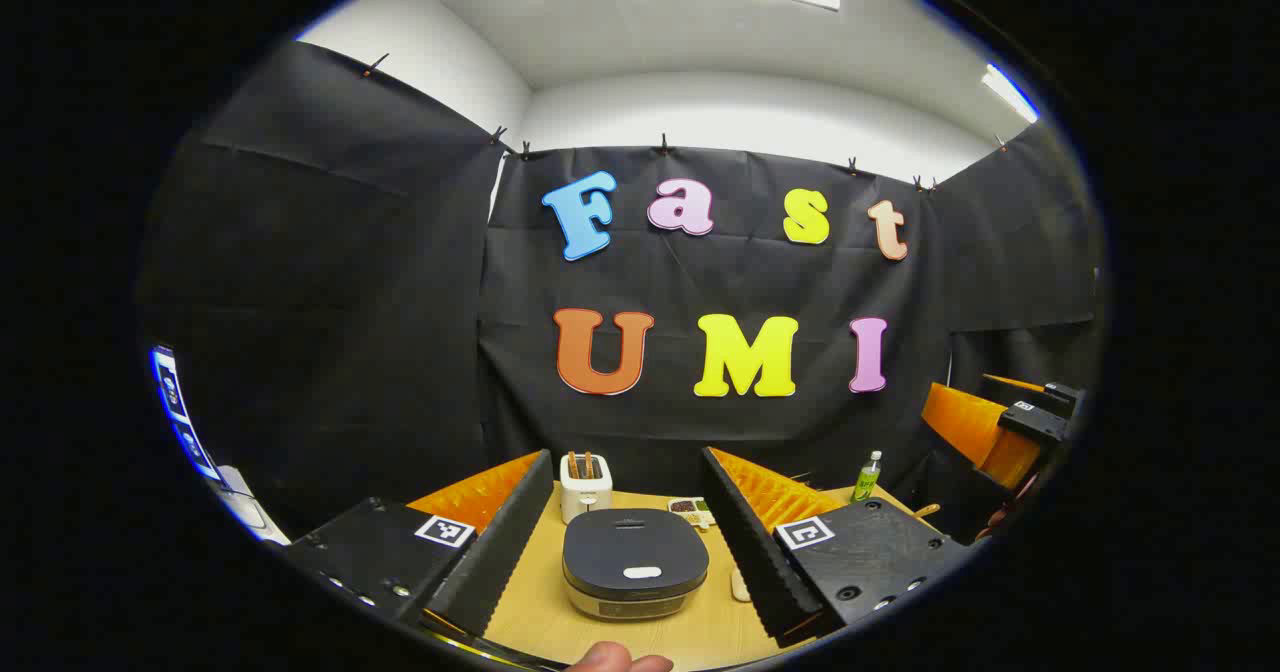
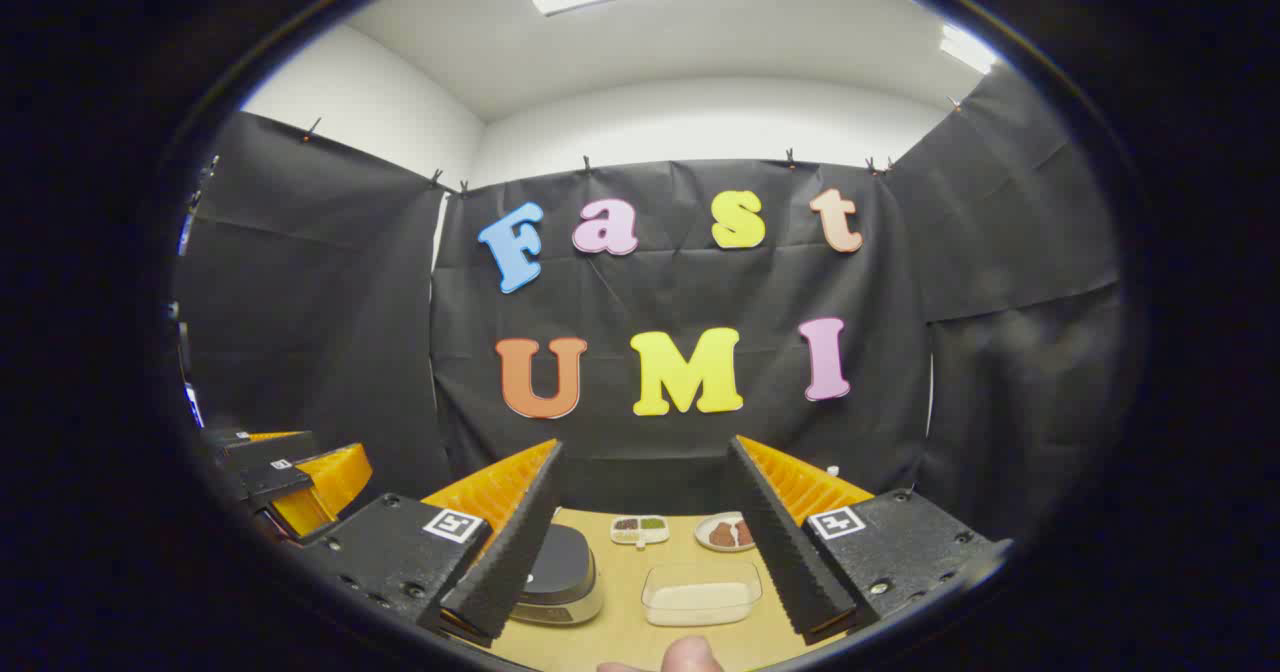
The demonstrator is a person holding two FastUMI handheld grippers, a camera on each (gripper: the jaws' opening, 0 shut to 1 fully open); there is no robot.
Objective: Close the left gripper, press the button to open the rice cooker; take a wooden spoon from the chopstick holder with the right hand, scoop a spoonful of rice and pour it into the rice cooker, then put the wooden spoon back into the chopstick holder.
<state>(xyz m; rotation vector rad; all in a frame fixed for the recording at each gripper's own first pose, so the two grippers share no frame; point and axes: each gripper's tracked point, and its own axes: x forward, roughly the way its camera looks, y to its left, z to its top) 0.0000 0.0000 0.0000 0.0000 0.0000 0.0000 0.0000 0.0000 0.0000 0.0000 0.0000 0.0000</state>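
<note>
Left gripper (image 1: 632, 552) spread wide—facing rice cooker (image 1: 634, 562), lid down

The counter (image 1: 540, 602) looks like pale, smooth wood. The rice cooker (image 1: 634, 562) has a matt dark lid over a glossy metallic base. The rice container (image 2: 700, 592) is clear plastic.

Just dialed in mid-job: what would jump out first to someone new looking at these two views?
In the left gripper view, the closed rice cooker sits centered on the wooden table between the open left gripper, with a toaster behind it. In the right gripper view, a clear container of rice lies between the open right gripper.
</note>
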